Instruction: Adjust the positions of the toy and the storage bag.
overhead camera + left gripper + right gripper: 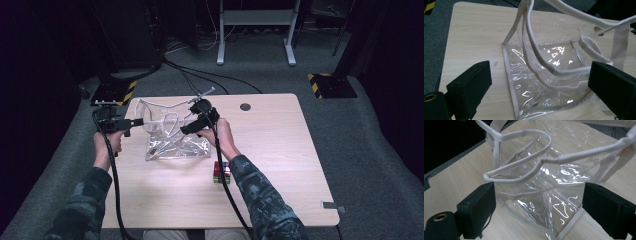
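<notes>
A: Where is the clear bag [175, 137]?

B: Just left of the middle of the high frame, standing on the pale wood counter [280, 150]. It's soft see-through plastic, glossy and creased, boxy in shape, with white woven trim along its edges and white loop handles [519, 157].

A: And the jaws?

B: I have the left gripper [134, 121] at the bag's left side and the right gripper [186, 130] over its right half. In both gripper views the black jaws stand wide apart, with the bag between them but the pads pressing on nothing.

A: So which step is this?

B: I judge I'm opening the bag's mouth, lining up for a hold on each side of the rim [541, 60]. Next I need to close each pair of jaws on the trim or a handle, not the slick film, then pull apart gently so it doesn't tip.

A: Anything to go in?

B: A colourful puzzle cube [221, 171] sits at lower centre, beside my right forearm
</notes>
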Demonstrator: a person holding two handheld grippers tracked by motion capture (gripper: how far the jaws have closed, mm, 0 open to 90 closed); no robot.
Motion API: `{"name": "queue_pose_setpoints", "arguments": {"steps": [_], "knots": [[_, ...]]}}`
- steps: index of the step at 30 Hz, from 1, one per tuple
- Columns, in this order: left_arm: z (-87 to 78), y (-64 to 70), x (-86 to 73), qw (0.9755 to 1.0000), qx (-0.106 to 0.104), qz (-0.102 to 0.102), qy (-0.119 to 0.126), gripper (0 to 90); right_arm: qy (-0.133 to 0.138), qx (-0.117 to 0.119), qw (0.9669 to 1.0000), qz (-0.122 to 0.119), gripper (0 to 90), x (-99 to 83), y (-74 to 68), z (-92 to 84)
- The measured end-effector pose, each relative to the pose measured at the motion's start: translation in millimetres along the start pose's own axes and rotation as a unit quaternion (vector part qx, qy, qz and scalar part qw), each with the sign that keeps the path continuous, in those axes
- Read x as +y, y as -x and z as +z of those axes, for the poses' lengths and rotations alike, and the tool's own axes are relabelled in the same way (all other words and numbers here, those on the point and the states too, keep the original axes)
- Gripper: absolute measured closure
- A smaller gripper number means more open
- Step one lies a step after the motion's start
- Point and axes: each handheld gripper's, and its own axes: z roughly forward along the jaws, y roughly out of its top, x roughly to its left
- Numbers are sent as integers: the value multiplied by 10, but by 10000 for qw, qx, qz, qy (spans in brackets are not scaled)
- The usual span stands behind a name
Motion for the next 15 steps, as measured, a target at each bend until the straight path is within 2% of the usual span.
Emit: {"name": "queue_pose_setpoints", "arguments": {"steps": [2, 5, 12, 13, 15], "knots": [[26, 13, 40, 10000, 36, 52, 0, 52, -53, 22, 10000, 54, 118, 37, 5, 33], [74, 26, 66, 10000, 23, -49, -6, 57, 18, 3, 9998, 174, 128, 83, 24, 76], [221, 42, 101, 9999, 92, -95, -102, 83, 24, -62, 9994, 328, 158, 142, 27, 174], [245, 58, 97, 9998, 100, -151, -115, 85, 30, -67, 9994, 345, 165, 145, 30, 189], [284, 65, 90, 9997, 103, -99, -173, 93, -4, -120, 9993, 361, 186, 147, 35, 221]]}}
